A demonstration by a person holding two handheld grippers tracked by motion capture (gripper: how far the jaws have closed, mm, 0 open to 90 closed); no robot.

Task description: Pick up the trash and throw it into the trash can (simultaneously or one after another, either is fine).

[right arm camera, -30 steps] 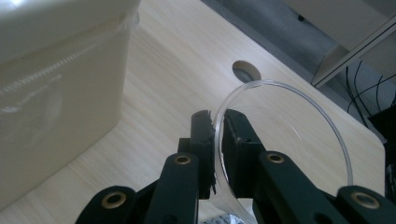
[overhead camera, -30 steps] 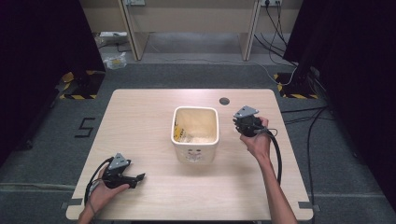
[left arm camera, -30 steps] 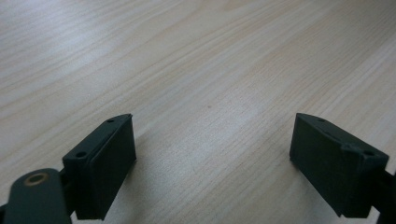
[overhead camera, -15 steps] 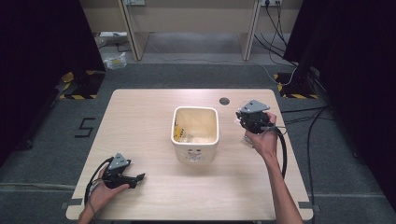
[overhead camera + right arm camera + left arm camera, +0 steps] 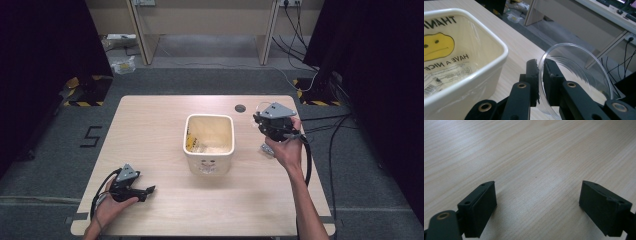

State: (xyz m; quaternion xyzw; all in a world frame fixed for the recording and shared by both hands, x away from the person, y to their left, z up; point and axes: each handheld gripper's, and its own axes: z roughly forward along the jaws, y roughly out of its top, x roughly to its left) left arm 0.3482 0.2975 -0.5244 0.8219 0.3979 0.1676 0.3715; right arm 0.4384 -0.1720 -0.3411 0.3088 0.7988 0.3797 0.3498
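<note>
Change: the right tongs [image 5: 264, 121] have swung from facing the cream square plastic tub [image 5: 209, 141] to a spot right of it, lifted a little.
Held: a clear round plastic lid [image 5: 576, 75], pinched by its rim between the right tongs [image 5: 540, 75], upright, off the desk.
Meaning: likely the lid is being carried toward the tub, not yet over its opening.
Left tongs: [image 5: 148, 190] spread wide, resting low on the pale wooden desk [image 5: 150, 130], nothing between them, as before.
Around: a small grey piece [image 5: 265, 148] on the desk beneath the right hand; a dark round hole [image 5: 240, 108] behind.
In the way: nothing between lid and tub.
</note>
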